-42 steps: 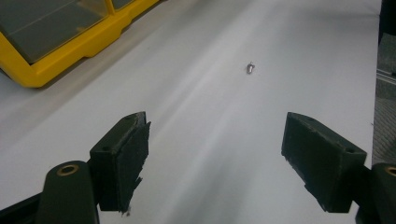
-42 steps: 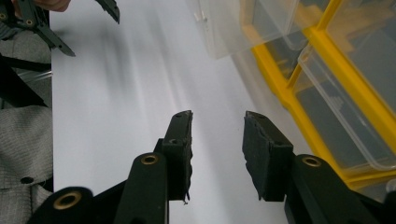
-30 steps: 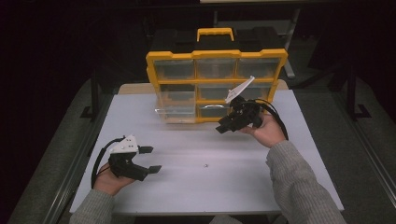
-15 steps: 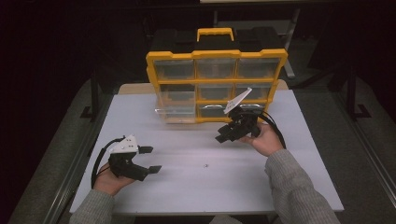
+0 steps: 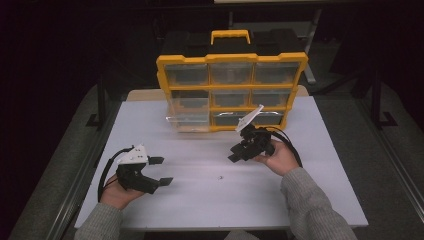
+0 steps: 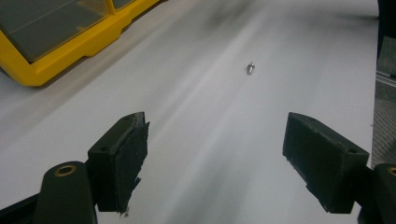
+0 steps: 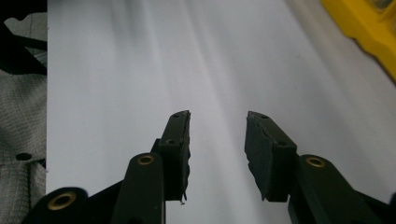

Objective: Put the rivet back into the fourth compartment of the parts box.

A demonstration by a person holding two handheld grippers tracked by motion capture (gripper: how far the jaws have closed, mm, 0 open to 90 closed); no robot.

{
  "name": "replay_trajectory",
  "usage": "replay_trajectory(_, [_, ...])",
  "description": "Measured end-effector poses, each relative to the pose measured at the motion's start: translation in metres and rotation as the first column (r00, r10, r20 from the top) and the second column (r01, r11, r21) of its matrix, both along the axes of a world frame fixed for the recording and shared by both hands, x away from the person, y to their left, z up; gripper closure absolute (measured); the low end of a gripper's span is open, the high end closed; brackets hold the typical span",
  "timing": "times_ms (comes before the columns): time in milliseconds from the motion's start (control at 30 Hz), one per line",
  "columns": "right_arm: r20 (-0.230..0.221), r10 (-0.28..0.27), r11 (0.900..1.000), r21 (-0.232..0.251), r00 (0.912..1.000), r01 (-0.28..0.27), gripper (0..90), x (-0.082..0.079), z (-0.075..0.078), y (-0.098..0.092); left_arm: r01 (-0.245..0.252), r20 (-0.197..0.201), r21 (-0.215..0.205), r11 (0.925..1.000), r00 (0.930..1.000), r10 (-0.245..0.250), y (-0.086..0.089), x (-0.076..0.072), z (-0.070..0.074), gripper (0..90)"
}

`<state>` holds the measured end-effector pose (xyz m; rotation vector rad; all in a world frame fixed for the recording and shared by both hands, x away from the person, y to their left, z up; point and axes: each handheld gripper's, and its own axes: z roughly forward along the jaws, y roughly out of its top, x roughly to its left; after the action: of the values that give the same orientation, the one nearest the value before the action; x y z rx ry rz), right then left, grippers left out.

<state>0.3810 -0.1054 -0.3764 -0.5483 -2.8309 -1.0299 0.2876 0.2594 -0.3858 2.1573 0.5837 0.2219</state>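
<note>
A yellow organiser case (image 5: 231, 89) with clear drawers stands upright at the back of the white table (image 5: 325, 190). One clear drawer (image 5: 186, 119) at its lower left sticks out toward me. A tiny screw (image 5: 219, 177) lies alone on the table's middle, also ahead of the left jaws as the screw (image 6: 251, 68). My left gripper (image 5: 163, 171) rests at the front left, open and empty; its jaws stand wide in the left gripper view (image 6: 217, 122). My right gripper (image 5: 236, 154) hovers in front of the case, pointing left and down, open with nothing between its jaws (image 7: 218, 116).
The case's yellow bottom corner (image 7: 369, 28) is at the upper right of the right gripper view, and the case frame (image 6: 70, 51) is at the upper left of the left gripper view. Dark floor and metal rails surround the table.
My right gripper has come down and toward me, away from the case front. The left gripper and the protruding drawer have stayed where they were.
</note>
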Motion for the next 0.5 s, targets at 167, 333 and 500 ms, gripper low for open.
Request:
replay_trajectory(167, [-0.013,0.023,1.0,-0.012,0.9997,-0.023,60.1,-0.002,-0.011,0.008,-0.002,0.001,-0.006,1.0,1.0,0.002,0.0,0.0,-0.001,21.7])
replay_trajectory(333, [-0.025,0.049,0.998,-0.026,0.9985,-0.05,61.3,-0.005,-0.024,0.018,-0.001,0.001,-0.006,1.0,1.0,0.001,0.0,0.0,-0.001,21.7])
replay_trajectory(500, [-0.047,0.068,0.996,-0.048,0.9966,-0.07,62.4,-0.008,-0.034,0.027,0.0,0.0,-0.008,1.0,1.0,0.0,0.0,0.0,-0.001,21.7])
